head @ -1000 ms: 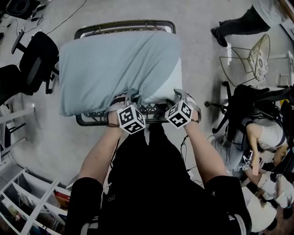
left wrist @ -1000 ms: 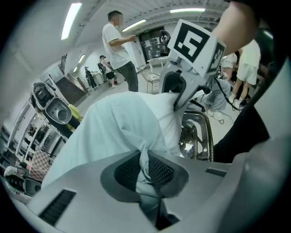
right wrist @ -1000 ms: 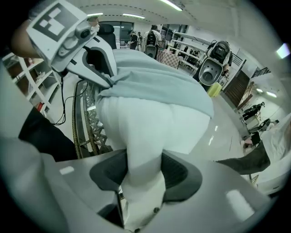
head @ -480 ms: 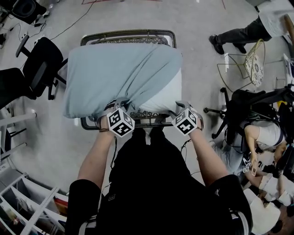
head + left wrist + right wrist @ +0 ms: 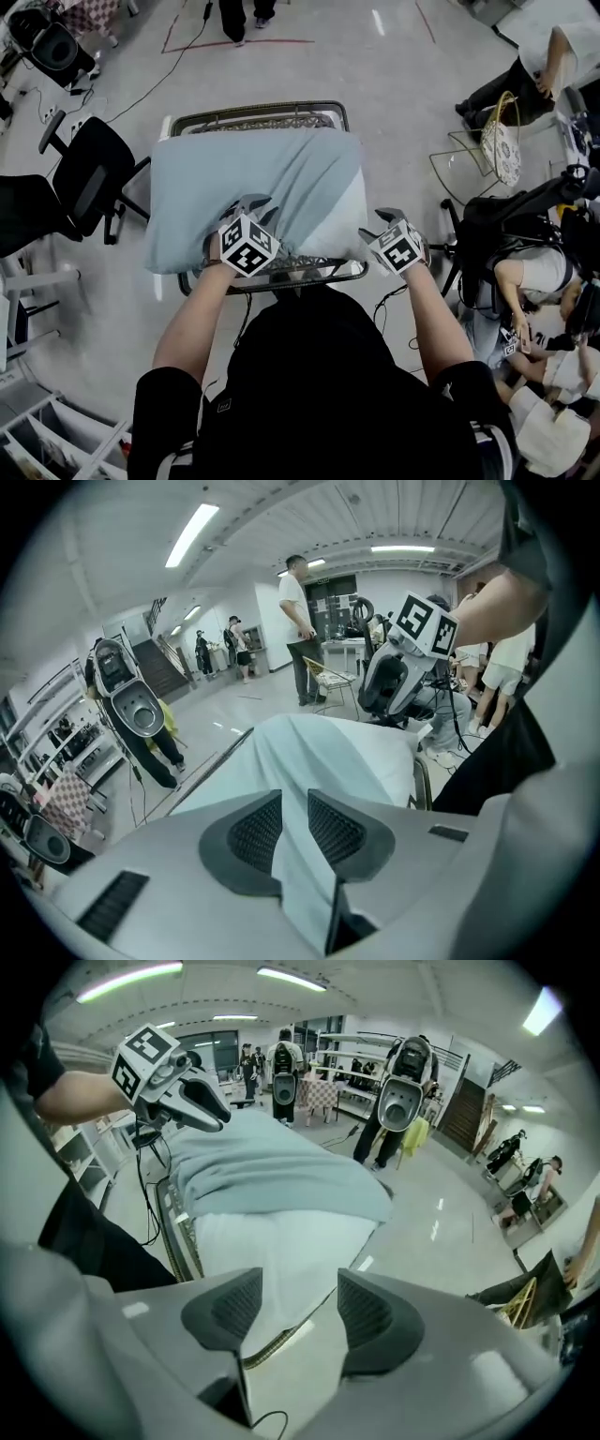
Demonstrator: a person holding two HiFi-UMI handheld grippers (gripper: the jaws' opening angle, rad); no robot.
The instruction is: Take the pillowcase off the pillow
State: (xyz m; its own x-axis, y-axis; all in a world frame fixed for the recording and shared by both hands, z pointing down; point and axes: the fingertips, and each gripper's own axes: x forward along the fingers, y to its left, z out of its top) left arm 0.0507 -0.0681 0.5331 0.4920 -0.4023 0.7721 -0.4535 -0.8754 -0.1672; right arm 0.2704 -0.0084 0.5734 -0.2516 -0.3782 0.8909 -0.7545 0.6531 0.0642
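Note:
A pillow lies on a metal-framed table (image 5: 281, 111). A light blue pillowcase (image 5: 253, 173) covers most of it, and the bare white pillow (image 5: 349, 220) shows at the near right corner. My left gripper (image 5: 251, 201) is over the near part of the pillowcase. In the left gripper view a fold of the pillowcase (image 5: 319, 752) runs between the left gripper's (image 5: 293, 803) pads; its jaws have just been opening slightly. My right gripper (image 5: 380, 220) hangs beside the white corner. Its jaws (image 5: 300, 1288) have just been opening and stand apart, with nothing in them and the white pillow (image 5: 272, 1241) below.
A black office chair (image 5: 89, 164) stands left of the table. A wire chair (image 5: 487, 150) and a dark chair with bags are on the right, with seated people (image 5: 534, 281) near them. White shelving fills the lower left corner. People stand farther off.
Both grippers have risen from the pillow's near edge. The left one now sits farther onto the pillowcase. The right one has shifted right, off the white corner.

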